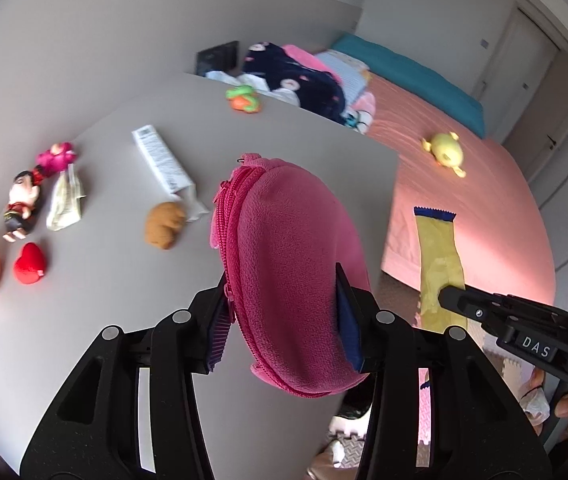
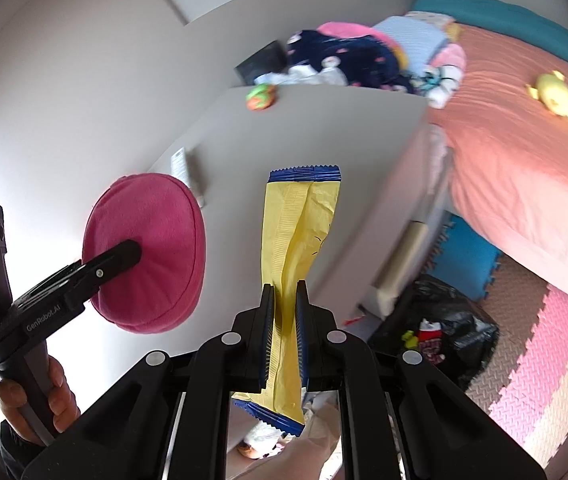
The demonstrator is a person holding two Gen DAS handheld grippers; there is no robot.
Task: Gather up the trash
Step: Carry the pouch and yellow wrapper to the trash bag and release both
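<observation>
Right wrist view: right gripper (image 2: 284, 320) clamps yellow wrapper (image 2: 299, 232) mid-air beside table (image 2: 363, 128); left gripper (image 1: 284, 316) squeezes pink pouch (image 1: 284, 248). Risk: thin, limp wrapper slipping before black trash bag (image 2: 451, 320)

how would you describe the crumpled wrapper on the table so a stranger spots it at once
On the grey table, look at its left side beside the small doll figure. The crumpled wrapper lies just right of it, pale and translucent, unlike the flat white box farther right.
</observation>
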